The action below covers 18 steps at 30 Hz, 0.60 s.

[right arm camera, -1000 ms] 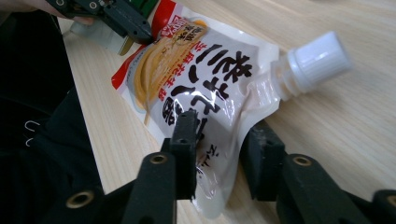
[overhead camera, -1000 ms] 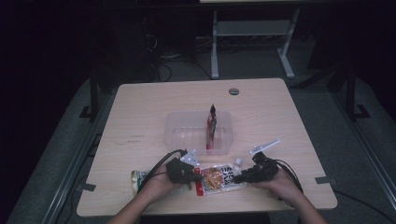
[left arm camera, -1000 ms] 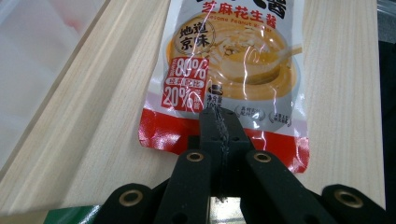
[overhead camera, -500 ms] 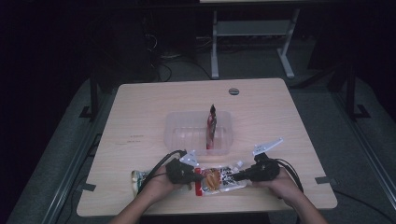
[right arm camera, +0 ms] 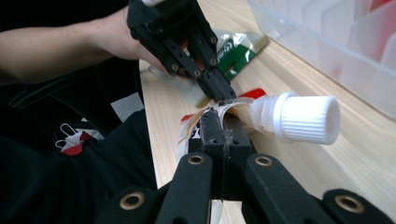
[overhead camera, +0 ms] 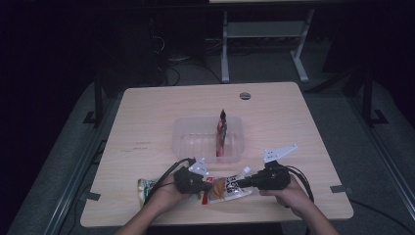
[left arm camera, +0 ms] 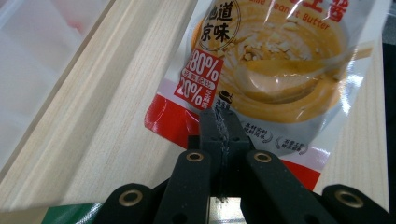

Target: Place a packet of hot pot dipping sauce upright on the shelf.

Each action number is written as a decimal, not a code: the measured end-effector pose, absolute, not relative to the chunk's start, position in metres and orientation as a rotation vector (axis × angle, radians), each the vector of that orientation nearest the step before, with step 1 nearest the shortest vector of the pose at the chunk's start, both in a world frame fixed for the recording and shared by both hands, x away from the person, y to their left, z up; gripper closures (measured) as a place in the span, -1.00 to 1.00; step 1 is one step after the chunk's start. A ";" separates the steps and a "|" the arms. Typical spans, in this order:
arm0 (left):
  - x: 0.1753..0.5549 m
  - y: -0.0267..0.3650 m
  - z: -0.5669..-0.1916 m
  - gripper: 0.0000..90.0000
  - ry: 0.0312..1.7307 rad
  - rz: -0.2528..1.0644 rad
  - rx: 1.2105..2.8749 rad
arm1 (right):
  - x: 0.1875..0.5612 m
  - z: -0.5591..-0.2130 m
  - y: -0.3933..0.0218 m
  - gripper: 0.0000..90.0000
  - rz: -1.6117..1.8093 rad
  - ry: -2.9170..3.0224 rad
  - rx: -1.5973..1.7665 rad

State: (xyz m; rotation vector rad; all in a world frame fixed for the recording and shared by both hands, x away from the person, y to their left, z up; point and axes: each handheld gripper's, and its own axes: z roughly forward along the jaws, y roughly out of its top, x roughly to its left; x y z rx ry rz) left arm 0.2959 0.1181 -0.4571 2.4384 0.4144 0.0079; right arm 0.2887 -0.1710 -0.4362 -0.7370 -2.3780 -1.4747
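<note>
Near the frame's lower centre, left gripper [overhead camera: 204,185] and right gripper [overhead camera: 243,183] each clamp closed fingers [left arm camera: 219,128] on the peanut butter pouch [overhead camera: 222,188] over the tabletop [overhead camera: 147,122].

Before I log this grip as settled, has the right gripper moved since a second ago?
Yes. The right gripper has slid leftward along the table's near edge, closing on the peanut butter pouch near its cap end.
</note>
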 end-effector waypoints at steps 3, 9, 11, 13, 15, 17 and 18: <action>0.297 0.120 -0.455 0.83 0.427 0.005 2.435 | 0.287 -0.432 -0.169 1.00 -1.494 -2.381 -0.722; 0.297 0.129 -0.446 0.46 0.432 -0.003 2.394 | 0.284 -0.422 -0.167 1.00 -1.530 -2.384 -0.683; 0.296 0.133 -0.442 0.37 0.429 0.000 2.393 | 0.282 -0.420 -0.166 1.00 -1.534 -2.391 -0.671; 0.294 0.139 -0.439 0.26 0.432 -0.005 2.384 | 0.281 -0.415 -0.167 1.00 -1.547 -2.399 -0.660; 0.292 0.146 -0.437 0.20 0.439 -0.008 2.374 | 0.280 -0.410 -0.168 1.00 -1.573 -2.390 -0.651; 0.291 0.153 -0.435 0.11 0.436 -0.015 2.376 | 0.280 -0.405 -0.168 1.00 -1.593 -2.386 -0.638; 0.289 0.156 -0.434 0.08 0.442 -0.030 2.366 | 0.280 -0.403 -0.169 1.00 -1.602 -2.383 -0.641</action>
